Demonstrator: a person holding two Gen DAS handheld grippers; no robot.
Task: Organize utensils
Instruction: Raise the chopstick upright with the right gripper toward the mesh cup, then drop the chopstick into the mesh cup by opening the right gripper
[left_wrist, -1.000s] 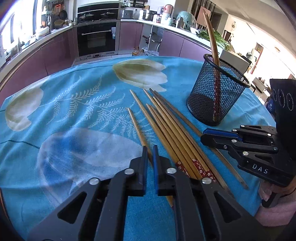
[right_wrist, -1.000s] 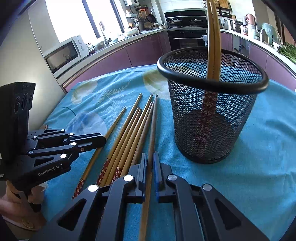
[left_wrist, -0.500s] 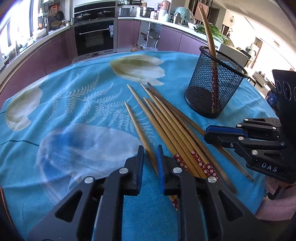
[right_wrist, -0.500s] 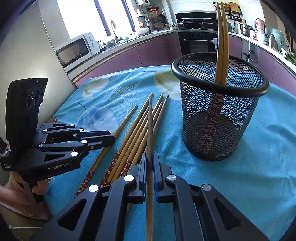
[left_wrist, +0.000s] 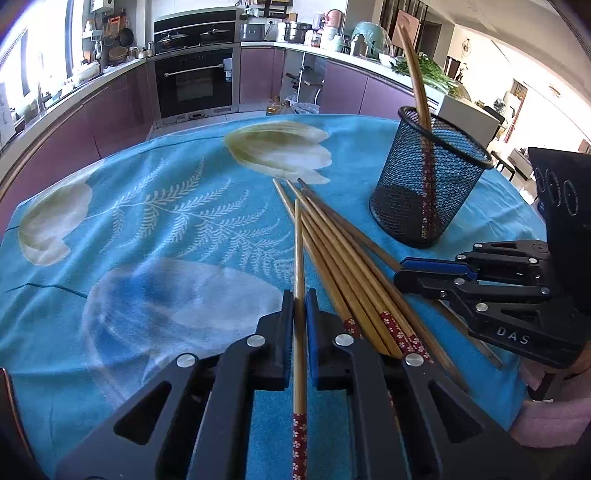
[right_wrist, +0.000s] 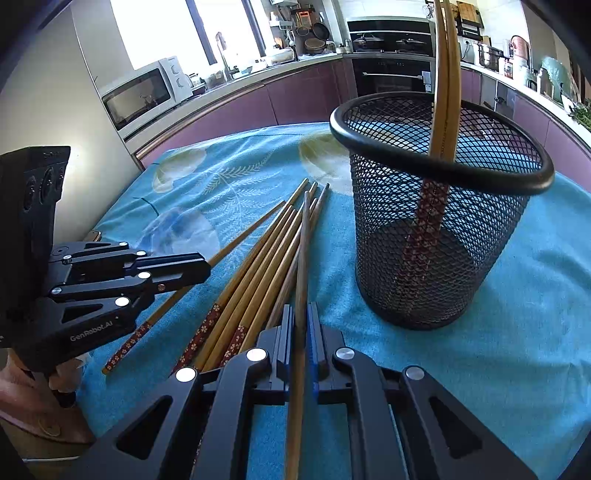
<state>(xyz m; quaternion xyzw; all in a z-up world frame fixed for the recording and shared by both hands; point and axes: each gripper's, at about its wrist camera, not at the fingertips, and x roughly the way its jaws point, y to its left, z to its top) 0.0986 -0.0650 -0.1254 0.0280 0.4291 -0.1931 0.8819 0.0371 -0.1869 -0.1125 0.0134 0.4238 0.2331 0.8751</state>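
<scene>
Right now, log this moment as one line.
left gripper: shut on chopstick | right gripper: shut on plain chopstick | mesh cup: two chopsticks inside

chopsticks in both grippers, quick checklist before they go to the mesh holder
1. Left gripper jaws shut on its chopstick: ok.
2. Right gripper jaws shut on the darker chopstick: ok.
3. Mesh holder upright on the blue cloth: ok.
4. Room in the holder beside the pair already inside: ok.
5. Held sticks fully lifted off the pile: cannot tell.
</scene>
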